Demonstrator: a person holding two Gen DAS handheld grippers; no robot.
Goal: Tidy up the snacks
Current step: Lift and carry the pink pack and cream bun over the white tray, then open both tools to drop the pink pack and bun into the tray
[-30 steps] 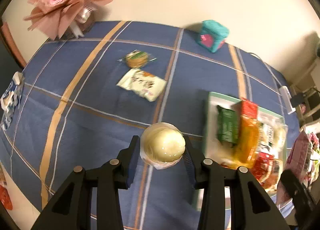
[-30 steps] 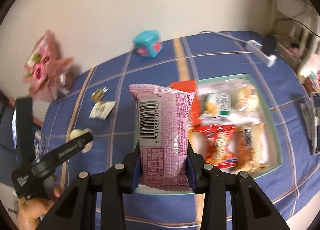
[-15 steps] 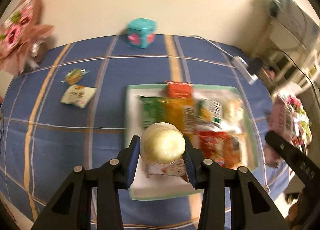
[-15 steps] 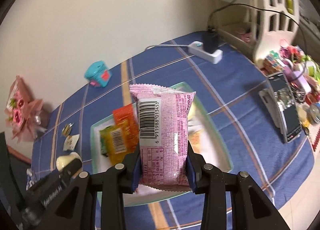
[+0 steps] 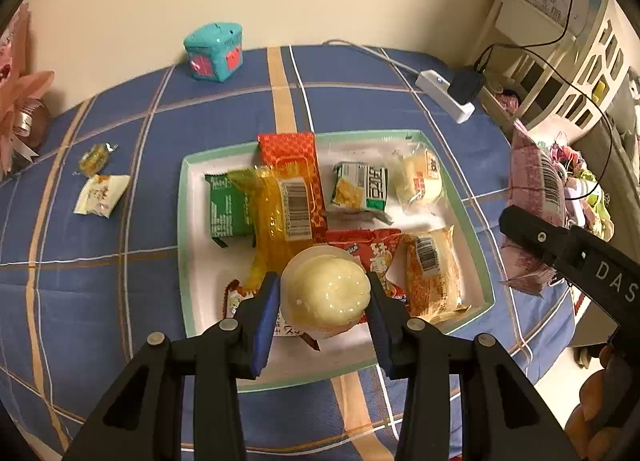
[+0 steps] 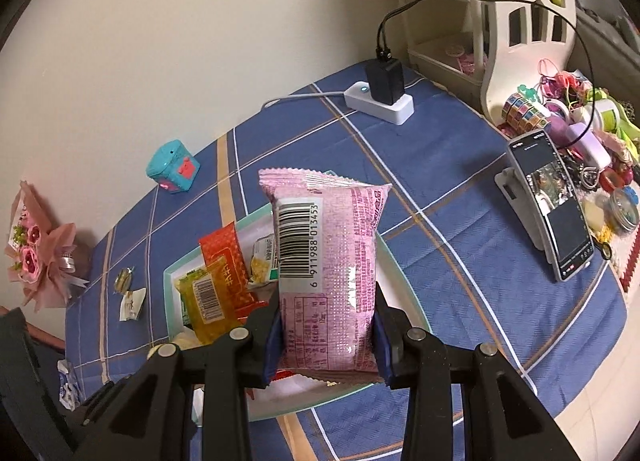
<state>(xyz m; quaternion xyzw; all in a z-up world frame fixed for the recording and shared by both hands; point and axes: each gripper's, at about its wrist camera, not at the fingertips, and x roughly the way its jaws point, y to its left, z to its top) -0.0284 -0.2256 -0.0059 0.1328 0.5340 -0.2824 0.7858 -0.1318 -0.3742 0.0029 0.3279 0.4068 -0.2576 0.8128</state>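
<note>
Left hand-held gripper [image 5: 324, 293] clenched on a cream-filled bun [image 5: 325, 291], poised over the tray [image 5: 478, 257] for dropping in. Right hand-held gripper [image 6: 326, 335] grasping a pink snack packet [image 6: 326, 261], presumably tray-bound too.

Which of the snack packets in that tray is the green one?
The green packet at the tray's left edge, partly under the orange packet; the others are red, orange, yellowish or clear.

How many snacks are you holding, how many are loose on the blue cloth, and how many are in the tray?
Held: 2 (pale pudding cup, pink packet)
Loose on the cloth: 2 (white packet, small candy)
In the tray: 8 visible
Total: 12
</note>
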